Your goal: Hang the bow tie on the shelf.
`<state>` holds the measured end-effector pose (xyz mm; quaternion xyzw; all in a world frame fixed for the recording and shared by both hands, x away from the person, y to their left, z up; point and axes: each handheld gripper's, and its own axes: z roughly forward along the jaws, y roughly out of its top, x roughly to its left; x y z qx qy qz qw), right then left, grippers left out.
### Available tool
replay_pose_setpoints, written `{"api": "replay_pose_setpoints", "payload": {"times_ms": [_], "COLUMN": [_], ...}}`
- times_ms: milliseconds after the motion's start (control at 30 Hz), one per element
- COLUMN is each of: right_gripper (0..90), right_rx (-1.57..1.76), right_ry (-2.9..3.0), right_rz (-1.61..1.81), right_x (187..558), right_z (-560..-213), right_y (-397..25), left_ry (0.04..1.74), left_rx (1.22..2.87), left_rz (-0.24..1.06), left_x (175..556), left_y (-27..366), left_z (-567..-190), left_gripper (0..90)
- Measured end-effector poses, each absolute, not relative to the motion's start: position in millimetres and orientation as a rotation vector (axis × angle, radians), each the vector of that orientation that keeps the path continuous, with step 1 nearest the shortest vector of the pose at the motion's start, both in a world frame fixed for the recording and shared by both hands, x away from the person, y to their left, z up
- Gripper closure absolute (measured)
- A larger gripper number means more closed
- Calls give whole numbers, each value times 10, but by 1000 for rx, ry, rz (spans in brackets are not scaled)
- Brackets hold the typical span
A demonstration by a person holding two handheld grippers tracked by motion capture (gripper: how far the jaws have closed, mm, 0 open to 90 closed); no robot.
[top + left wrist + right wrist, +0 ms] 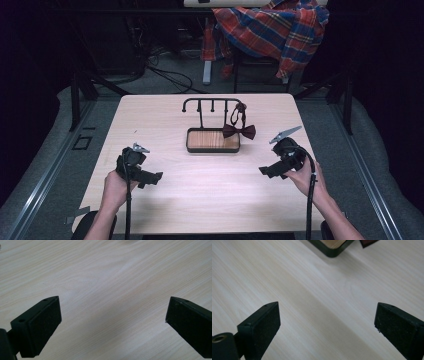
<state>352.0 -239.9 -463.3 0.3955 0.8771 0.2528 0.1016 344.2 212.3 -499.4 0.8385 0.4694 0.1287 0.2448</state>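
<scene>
From above, we hold the left gripper (150, 178) and right gripper (268, 171) released over the bench (165, 117); the bow tie (239, 131) hangs on the rack (212, 102). Left gripper view: jaws wide, bare wood. Right gripper view: jaws wide, the rack's tray (332, 247) ahead. Likely next: reaching for the tie.

A pale wood-grain surface (165, 200) is seen. Near its middle, toward the far edge, a black stand with a wooden tray base (212, 140) is set, and a dark red bow tie (239, 131) is hung from its rail.
</scene>
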Motion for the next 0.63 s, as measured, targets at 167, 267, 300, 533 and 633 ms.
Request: {"api": "replay_pose_setpoints", "payload": {"times_ms": [167, 267, 300, 533, 633], "right_gripper": [45, 39, 38, 49, 50], "right_rx": [1183, 1198, 1195, 1152, 1144], "right_ry": [2613, 2620, 2635, 2657, 2659], "right_rz": [711, 689, 675, 590, 578], "right_x": [3397, 3373, 3371, 3400, 3405], "right_z": [-4804, -4859, -4883, -4928, -4927], "right_y": [-2489, -2504, -2516, -2486, -2488], "left_ry": [1282, 1277, 1275, 1273, 1274], "left_rx": [2289, 2292, 2293, 2296, 2296], "left_rz": [356, 355, 355, 353, 350], "left_x": [3441, 3440, 3438, 3441, 3442], "left_y": [2119, 2113, 2111, 2107, 2102], "left_z": [-4993, -4992, -4990, -4993, -4994], "left_gripper": [3, 3, 3, 3, 3]}}
